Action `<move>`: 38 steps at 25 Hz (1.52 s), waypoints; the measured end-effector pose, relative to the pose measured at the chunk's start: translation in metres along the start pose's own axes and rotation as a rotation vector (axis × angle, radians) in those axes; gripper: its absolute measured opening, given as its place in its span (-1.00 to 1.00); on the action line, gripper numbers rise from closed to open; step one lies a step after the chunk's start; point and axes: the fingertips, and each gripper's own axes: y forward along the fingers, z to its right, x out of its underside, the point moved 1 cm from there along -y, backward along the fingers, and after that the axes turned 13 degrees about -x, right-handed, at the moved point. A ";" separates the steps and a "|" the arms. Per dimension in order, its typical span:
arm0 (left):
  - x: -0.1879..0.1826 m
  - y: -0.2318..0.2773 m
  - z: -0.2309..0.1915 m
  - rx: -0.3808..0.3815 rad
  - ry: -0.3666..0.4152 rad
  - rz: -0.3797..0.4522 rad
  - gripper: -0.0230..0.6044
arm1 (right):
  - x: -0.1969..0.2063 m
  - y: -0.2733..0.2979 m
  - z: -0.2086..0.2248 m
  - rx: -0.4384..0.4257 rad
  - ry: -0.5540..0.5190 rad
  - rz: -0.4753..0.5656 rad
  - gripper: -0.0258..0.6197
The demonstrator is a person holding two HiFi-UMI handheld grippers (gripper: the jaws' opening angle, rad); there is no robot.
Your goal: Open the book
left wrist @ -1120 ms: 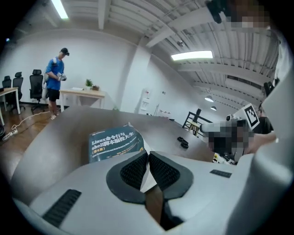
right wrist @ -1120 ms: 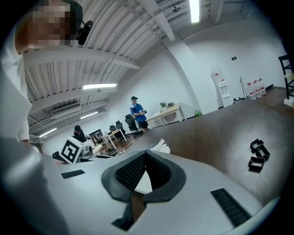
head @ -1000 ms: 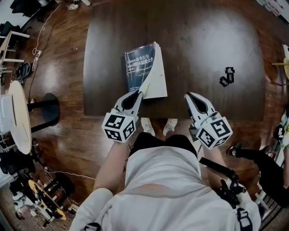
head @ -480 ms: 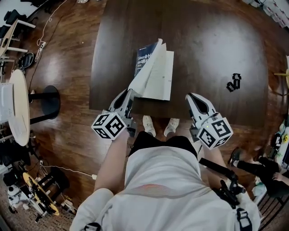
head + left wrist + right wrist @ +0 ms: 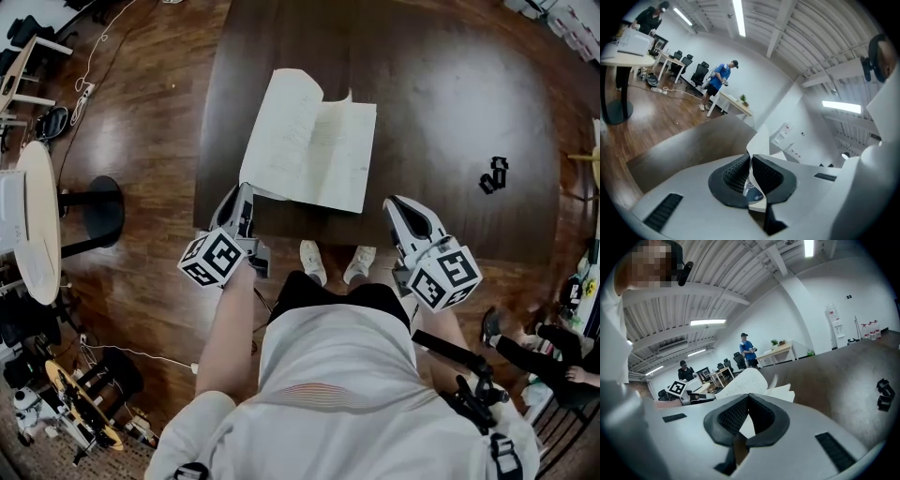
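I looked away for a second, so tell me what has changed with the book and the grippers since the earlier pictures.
The left gripper, shut on the cover, swung it over to the left, so the book now lies open with white pages up. The right gripper stayed shut and empty at the near edge of the table; the small black object did not move.

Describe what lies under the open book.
The book lies on the dark table, bare top showing round it. The left gripper pinches its cover's corner. Whatever is directly beneath the pages is covered and cannot be seen.
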 end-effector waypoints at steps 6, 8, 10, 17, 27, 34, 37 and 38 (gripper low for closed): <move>0.006 0.018 -0.035 -0.075 0.181 -0.041 -0.82 | 0.006 0.018 -0.010 0.003 0.001 -0.011 -0.92; 0.016 0.027 -0.046 -0.105 0.258 -0.089 -0.82 | 0.007 0.024 -0.013 0.004 0.001 -0.014 -0.92; 0.031 0.036 -0.058 -0.131 0.319 -0.161 -0.83 | 0.009 0.028 -0.014 0.007 0.001 -0.017 -0.92; 0.067 0.053 -0.095 -0.210 0.552 -0.312 -0.83 | 0.014 0.038 -0.017 0.016 0.005 -0.025 -0.92; 0.089 0.064 -0.094 -0.204 0.699 -0.348 -0.83 | 0.017 0.046 -0.020 0.026 0.002 -0.037 -0.92; 0.092 0.068 -0.097 -0.205 0.713 -0.360 -0.83 | 0.017 0.046 -0.020 0.032 0.002 -0.039 -0.92; 0.092 0.068 -0.097 -0.205 0.708 -0.364 -0.83 | 0.018 0.044 -0.018 0.033 0.004 -0.041 -0.92; 0.092 0.068 -0.097 -0.205 0.704 -0.364 -0.83 | 0.018 0.044 -0.018 0.033 0.004 -0.041 -0.92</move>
